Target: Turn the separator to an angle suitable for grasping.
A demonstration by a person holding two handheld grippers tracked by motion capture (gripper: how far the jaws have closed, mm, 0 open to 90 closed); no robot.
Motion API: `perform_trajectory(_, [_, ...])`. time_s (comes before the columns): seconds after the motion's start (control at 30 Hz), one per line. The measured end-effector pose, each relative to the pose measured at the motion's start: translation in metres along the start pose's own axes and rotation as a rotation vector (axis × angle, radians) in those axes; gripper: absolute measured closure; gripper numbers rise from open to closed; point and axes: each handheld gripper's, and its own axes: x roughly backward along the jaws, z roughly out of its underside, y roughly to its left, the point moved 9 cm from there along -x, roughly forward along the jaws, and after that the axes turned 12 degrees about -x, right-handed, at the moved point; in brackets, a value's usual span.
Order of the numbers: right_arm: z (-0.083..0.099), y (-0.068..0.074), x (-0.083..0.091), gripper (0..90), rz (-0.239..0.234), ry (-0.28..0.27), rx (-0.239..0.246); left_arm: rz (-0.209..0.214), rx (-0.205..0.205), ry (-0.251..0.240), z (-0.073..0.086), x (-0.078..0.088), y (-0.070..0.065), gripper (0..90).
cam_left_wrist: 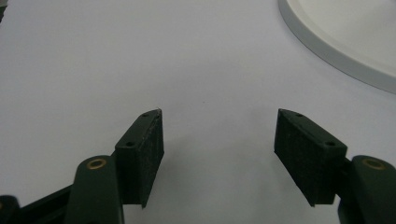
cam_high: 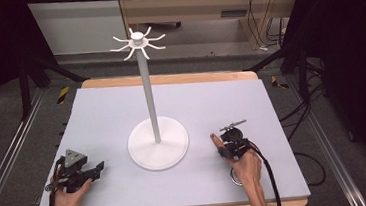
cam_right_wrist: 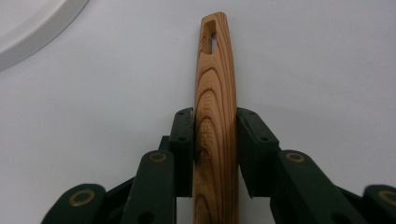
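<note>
Count on the bench
One white stand (cam_high: 157,144) is standing; one wooden handle (cam_right_wrist: 215,107) is showing; two tongs are resting.

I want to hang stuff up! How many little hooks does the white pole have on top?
8 show on the stand, spread all around its top cap: some reach left, some right, some toward the front. Its thin hooks blur, so one may be missed.
</note>
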Motion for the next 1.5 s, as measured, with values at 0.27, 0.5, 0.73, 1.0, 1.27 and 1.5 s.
perform_trajectory(0.27, [0.015,0.001,0.011,69.9,-0.051,0.04,0.099,0.005,-0.008,0.009,0.0,-0.001,-0.002,31.9])
perform_trajectory(0.5, [0.012,-0.001,0.017,61.0,-0.013,0.02,0.104,0.008,-0.006,0.009,0.001,-0.002,-0.003,31.4])
perform_trajectory(0.73, [0.0,0.004,0.017,59.6,-0.013,0.031,0.108,0.01,-0.006,0.01,0.001,-0.002,-0.004,31.1])
perform_trajectory(1.0, [0.0,0.005,0.007,61.2,0.002,0.084,0.107,0.008,-0.009,0.01,0.001,-0.001,-0.003,30.9])
perform_trajectory(1.27, [0.006,0.0,0.003,63.1,0.006,0.13,0.123,0.007,-0.011,0.014,0.001,-0.002,-0.003,30.9])
perform_trajectory(1.5, [0.006,-0.001,0.002,66.8,-0.009,0.152,0.116,0.01,-0.014,0.018,0.001,-0.003,-0.005,30.8])
